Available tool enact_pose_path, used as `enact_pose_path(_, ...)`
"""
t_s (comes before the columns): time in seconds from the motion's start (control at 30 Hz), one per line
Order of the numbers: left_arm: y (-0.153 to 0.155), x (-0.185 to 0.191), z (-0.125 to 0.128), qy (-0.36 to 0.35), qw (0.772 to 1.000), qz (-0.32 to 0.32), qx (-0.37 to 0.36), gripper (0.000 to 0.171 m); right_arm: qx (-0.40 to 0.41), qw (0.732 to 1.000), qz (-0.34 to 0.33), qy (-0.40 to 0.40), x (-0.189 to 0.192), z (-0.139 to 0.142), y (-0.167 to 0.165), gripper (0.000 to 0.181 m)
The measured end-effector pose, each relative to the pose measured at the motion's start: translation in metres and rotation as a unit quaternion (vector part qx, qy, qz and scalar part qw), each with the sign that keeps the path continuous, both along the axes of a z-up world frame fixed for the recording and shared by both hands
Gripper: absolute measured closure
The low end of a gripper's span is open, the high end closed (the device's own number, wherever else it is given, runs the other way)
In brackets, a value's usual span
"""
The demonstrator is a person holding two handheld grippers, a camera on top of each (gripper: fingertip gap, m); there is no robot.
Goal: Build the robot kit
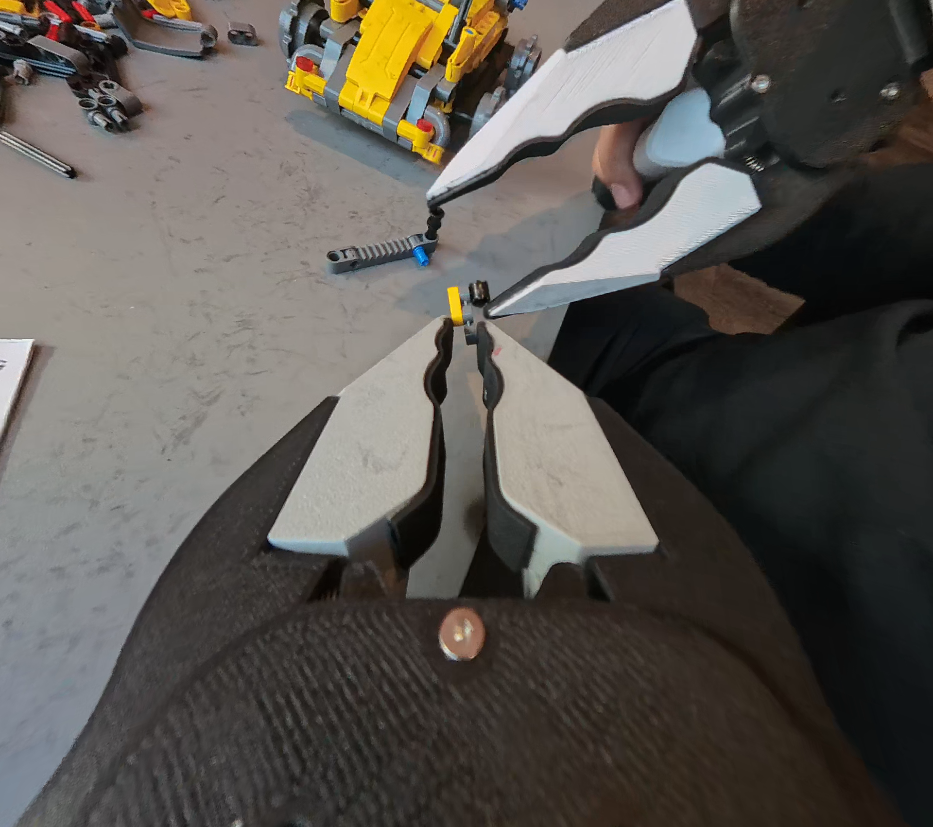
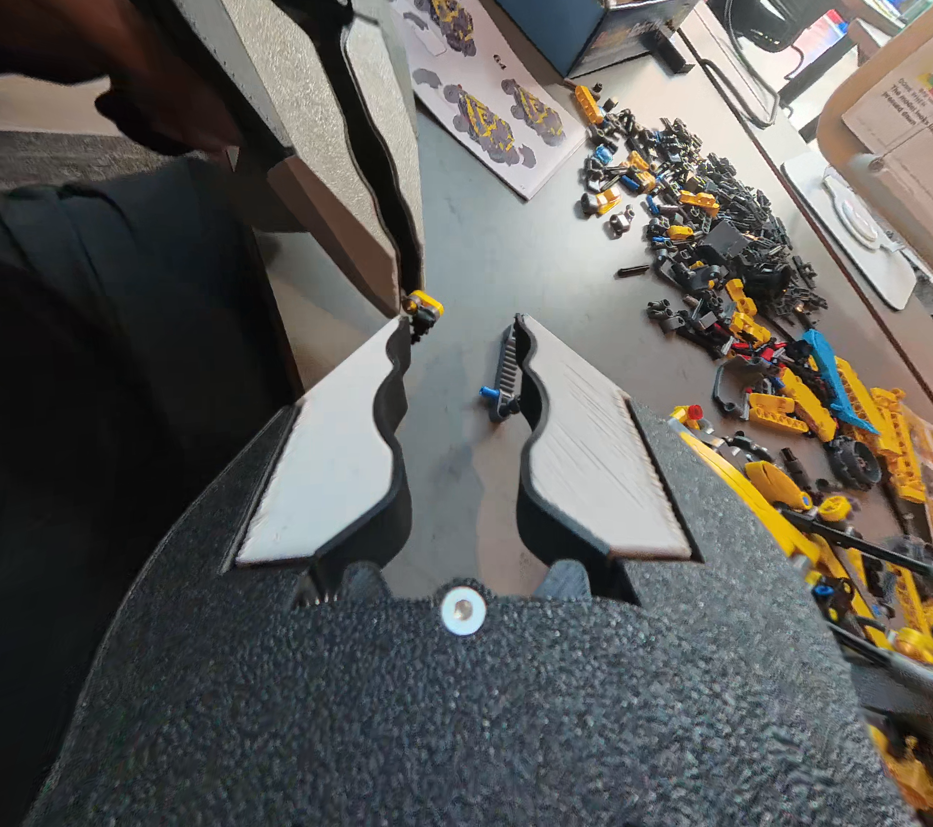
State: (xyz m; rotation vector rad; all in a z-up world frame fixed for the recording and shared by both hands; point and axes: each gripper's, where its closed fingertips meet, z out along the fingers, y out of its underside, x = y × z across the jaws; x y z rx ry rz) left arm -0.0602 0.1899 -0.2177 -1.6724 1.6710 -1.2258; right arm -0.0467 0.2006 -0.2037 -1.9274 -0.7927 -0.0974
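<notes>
Left wrist view shows the left gripper (image 1: 463, 327) pinching a small yellow-and-grey piece (image 1: 458, 308) at its tips, while the right gripper (image 1: 457, 255), jaws wide, nearly touches it with one fingertip, the grey rack (image 1: 381, 250) lying flat between those jaws.

Left wrist view: even, moderately bright diffuse light; soft shadow of yellow model (image 1: 404, 40) falls on grey table (image 1: 176, 247) toward 7 o'clock. Centre sharp; strong wide-angle curvature toward all edges. Right wrist view: bright light entering from 1–2 o'clock, highlights washed out there; dark table (image 2: 479, 247) shows pale sheen. Loose parts pile (image 2: 717, 237) fairly sharp; 9–11 o'clock zone dim, blurred. Edges at 3–5 o'clock smeared, stretched.
</notes>
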Motion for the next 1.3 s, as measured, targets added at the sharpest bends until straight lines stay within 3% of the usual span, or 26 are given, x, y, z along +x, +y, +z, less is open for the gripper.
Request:
enact_pose_path(0.13, 0.005, -0.001, -0.003, 0.008, 1.000, 0.008, 0.017, 0.166, -0.007, 0.999, 0.000, -0.038, 0.005, -0.009, -0.004, 0.143)
enact_pose_path(0.53, 0.031, -0.001, 0.004, 0.003, 0.997, 0.062, 0.037, 0.166, -0.084, 0.991, -0.087, 0.059, 0.045, -0.023, -0.005, 0.141)
enact_pose_path(0.63, 0.034, -0.003, 0.004, 0.004, 0.996, 0.068, 0.050, 0.166, -0.121, 0.987, -0.081, 0.071, 0.043, -0.031, -0.001, 0.145)
enact_pose_path(0.8, 0.039, -0.004, 0.002, 0.009, 0.995, 0.079, 0.056, 0.166, -0.165, 0.980, -0.076, 0.087, 0.037, -0.039, 0.003, 0.172)
enact_pose_path(1.3, 0.034, -0.004, -0.006, 0.019, 0.995, 0.071, 0.074, 0.166, -0.191, 0.972, -0.086, 0.102, 0.013, -0.040, -0.010, 0.173)
